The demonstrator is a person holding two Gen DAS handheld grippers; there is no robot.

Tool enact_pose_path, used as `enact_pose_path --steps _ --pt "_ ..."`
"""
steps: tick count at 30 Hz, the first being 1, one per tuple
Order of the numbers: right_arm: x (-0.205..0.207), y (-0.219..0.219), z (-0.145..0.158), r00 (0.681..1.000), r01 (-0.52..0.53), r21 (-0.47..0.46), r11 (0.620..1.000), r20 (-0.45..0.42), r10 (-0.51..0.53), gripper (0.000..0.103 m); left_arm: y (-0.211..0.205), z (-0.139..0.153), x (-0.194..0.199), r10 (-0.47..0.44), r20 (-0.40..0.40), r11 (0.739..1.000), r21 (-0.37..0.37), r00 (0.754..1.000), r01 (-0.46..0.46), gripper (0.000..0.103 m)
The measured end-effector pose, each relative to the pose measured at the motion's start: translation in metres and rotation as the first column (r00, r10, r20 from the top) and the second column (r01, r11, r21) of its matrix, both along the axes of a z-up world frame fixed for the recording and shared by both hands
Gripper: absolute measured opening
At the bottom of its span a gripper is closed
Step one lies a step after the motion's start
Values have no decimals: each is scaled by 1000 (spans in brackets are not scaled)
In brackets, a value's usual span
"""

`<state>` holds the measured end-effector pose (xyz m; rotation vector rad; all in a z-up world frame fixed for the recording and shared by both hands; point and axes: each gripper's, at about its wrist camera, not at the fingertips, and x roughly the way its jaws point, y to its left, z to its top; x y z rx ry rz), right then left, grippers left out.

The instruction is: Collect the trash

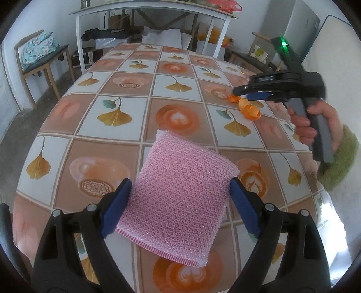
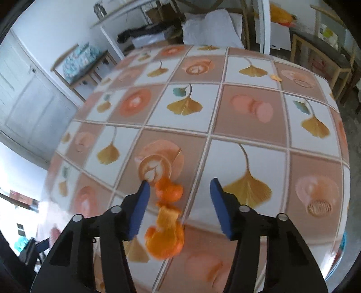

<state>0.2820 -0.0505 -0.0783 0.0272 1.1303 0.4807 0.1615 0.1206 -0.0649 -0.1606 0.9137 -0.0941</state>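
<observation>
The left gripper (image 1: 180,202) pinches a pink mesh sponge (image 1: 180,200) by its two side edges, the blue pads (image 1: 117,207) pressed into it and the sponge tilted above the worktop (image 1: 94,139). The sponge's far corner points away from the camera, and its red-striped near edge hangs lowest.

The right gripper (image 2: 179,207) is spread wide, its jaws on either side of the orange peel (image 2: 167,225) without touching it. The peel lies on the worktop (image 2: 248,117) in two or three curled pieces, running from near the left pad back toward the gripper's body; the view is blurred, so whether the pieces join is hard to say. From the left wrist view the same peel (image 1: 248,108) lies well to the right of the sponge, just under the right gripper (image 1: 246,91), which a hand (image 1: 315,126) in a green sleeve holds by its grey handle.

A small orange scrap (image 2: 276,77) lies far off on the patterned cloth. Chairs (image 1: 38,60) and a white table (image 1: 153,11) stand beyond the worktop.
</observation>
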Motion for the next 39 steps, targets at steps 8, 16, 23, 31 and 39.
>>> enact_pose_path --steps 8,16,23,31,39 --pt "-9 23 3 996 -76 -124 989 46 82 17 2 -1 0 -1 5 1000 -15 1000 1 84" --pt "-19 16 29 986 -43 -79 996 158 55 7 2 -1 1 -4 3 1000 -2 1000 4 84" --pt "-43 1 50 984 -64 -24 998 163 67 7 1 -1 2 6 1 1000 -8 1000 -6 84" --pt "-45 -7 17 997 -59 -5 998 47 59 15 0 -1 2 7 -2 1000 -5 1000 -7 84" --pt "-46 -29 29 999 -22 133 991 33 18 33 0 -1 2 4 0 1000 -3 1000 -4 84"
